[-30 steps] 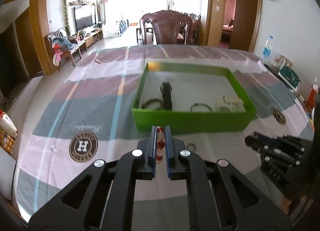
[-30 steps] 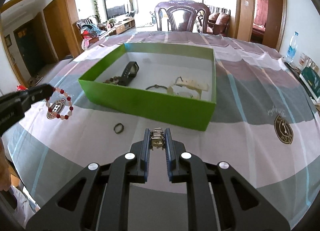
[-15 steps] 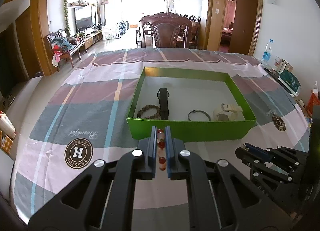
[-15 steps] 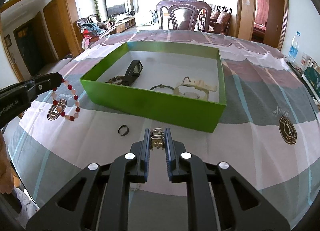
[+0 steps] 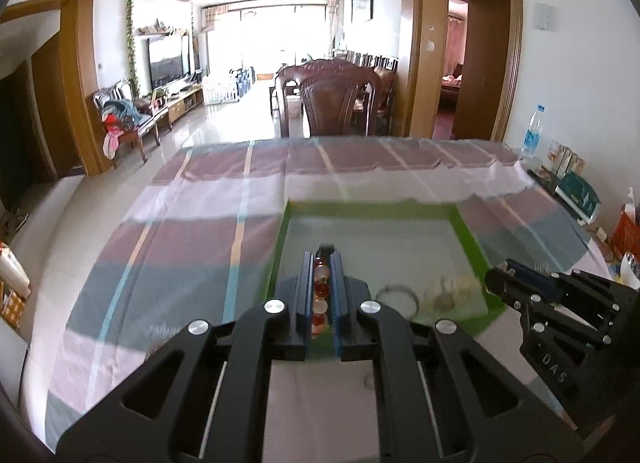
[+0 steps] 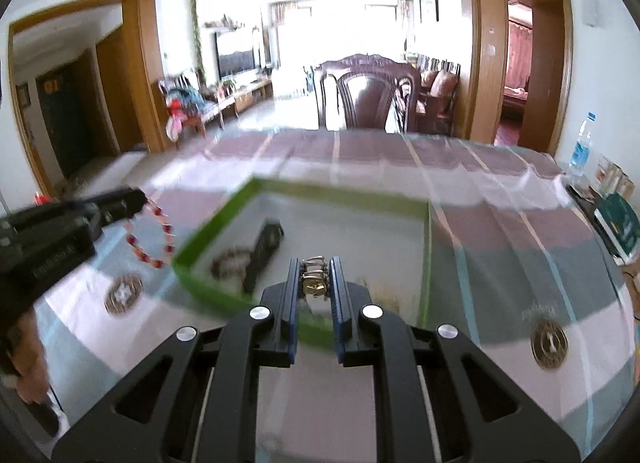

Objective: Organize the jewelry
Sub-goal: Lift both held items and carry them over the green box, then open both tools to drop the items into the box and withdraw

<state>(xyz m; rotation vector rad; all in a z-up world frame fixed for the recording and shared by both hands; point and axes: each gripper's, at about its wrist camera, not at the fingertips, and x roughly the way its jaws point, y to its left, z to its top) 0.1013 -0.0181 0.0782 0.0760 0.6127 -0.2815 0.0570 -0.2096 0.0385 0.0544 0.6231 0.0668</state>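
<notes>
My left gripper [image 5: 321,263] is shut on a red and pink bead bracelet [image 5: 320,295], held above the near left part of the green box [image 5: 280,239]. From the right wrist view the bracelet [image 6: 154,235] hangs from the left gripper [image 6: 138,199] just left of the box [image 6: 212,219]. My right gripper [image 6: 316,263] is shut on a gold metal-link bracelet [image 6: 315,281], held over the box's near wall. Inside the box lie a black watch [image 6: 266,247], a dark bead bracelet [image 6: 228,259], a thin dark ring bracelet [image 5: 398,295] and a cream piece [image 5: 448,291]. Both views are motion-blurred.
The table wears a striped pink, grey and white cloth [image 5: 192,247] with round logo badges [image 6: 549,343]. A wooden chair [image 5: 340,103] stands at the far edge. A water bottle [image 5: 531,135], books and a red item crowd the right edge. The right gripper's body [image 5: 568,303] shows at right.
Both grippers have risen and moved forward toward the box, which now sits lower and closer in both views. The bead bracelet has reached the box's left side. Grips are unchanged.
</notes>
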